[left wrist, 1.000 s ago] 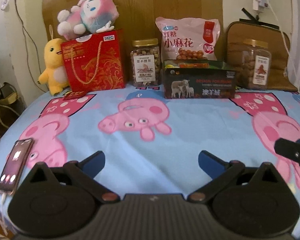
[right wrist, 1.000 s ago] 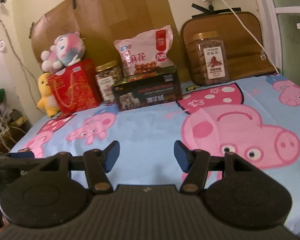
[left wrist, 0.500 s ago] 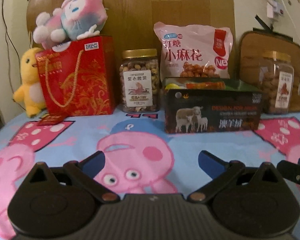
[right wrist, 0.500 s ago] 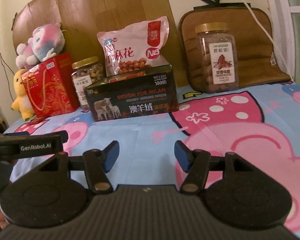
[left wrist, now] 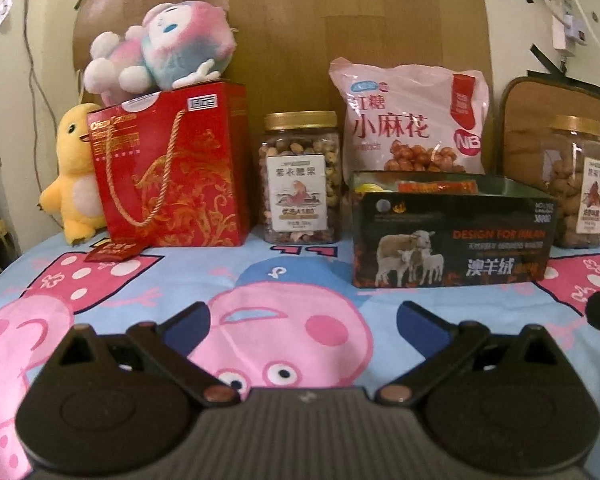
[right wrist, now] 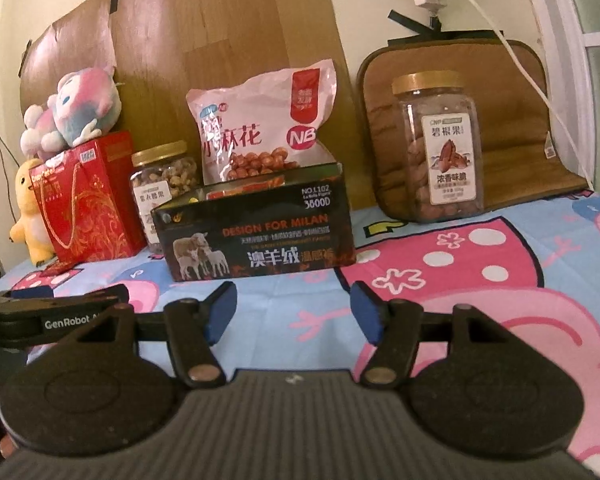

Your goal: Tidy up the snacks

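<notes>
Snacks: pink bag [left wrist: 410, 120] leaning behind the open dark box [left wrist: 452, 232]; nut jar [left wrist: 300, 178] left of box, second jar [right wrist: 440, 148] right. Left gripper [left wrist: 304, 320] open, empty. Right gripper [right wrist: 292, 312] opening, nothing between its jaws.

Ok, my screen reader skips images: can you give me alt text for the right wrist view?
The open, empty right gripper, jaws opening, faces a dark open-topped box on a cartoon-pig sheet. Behind stand a pink snack bag, two gold-lidded nut jars and a red gift bag.
</notes>
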Motion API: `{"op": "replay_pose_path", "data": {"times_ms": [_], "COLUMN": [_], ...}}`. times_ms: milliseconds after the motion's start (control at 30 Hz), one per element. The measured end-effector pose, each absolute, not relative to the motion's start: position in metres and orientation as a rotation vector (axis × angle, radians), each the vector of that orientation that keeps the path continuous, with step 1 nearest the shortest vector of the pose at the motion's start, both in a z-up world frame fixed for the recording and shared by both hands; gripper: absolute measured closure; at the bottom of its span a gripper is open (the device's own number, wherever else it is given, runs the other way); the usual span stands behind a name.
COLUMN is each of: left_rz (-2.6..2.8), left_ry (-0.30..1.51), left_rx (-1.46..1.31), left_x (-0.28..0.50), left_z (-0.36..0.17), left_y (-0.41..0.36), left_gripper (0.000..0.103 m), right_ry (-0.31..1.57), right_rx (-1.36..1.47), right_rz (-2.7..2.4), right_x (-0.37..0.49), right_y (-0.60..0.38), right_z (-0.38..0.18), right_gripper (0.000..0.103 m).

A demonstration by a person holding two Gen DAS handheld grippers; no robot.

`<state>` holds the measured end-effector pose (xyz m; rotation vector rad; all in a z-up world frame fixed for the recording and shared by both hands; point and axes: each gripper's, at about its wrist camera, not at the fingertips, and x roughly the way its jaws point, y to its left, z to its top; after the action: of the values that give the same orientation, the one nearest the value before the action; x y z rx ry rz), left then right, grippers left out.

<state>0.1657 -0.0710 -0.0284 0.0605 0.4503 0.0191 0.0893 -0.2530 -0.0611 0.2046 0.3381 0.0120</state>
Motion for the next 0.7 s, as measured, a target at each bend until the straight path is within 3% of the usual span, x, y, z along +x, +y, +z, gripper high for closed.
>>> {"op": "replay_pose_path", "data": {"times_ms": [367,700], "left_rz": [0.058,0.044], "left_ry": [0.386,0.383], "left_rx": [0.057,0.055], "left_x": [0.156,0.150], "left_z": [-0.025,-0.025], "left_y": [-0.069,-0.068], "left_gripper": [0.000,0.000], "right_ry": [0.215,0.125], "right_rx": [0.090,-0.020], "right_rz": [-0.027,-0.037], "right_x": [0.070,0.056], "right_y": [-0.236,-0.218], "right_z": [-0.056,-0.054], "right_gripper": [0.031,0.018]}}
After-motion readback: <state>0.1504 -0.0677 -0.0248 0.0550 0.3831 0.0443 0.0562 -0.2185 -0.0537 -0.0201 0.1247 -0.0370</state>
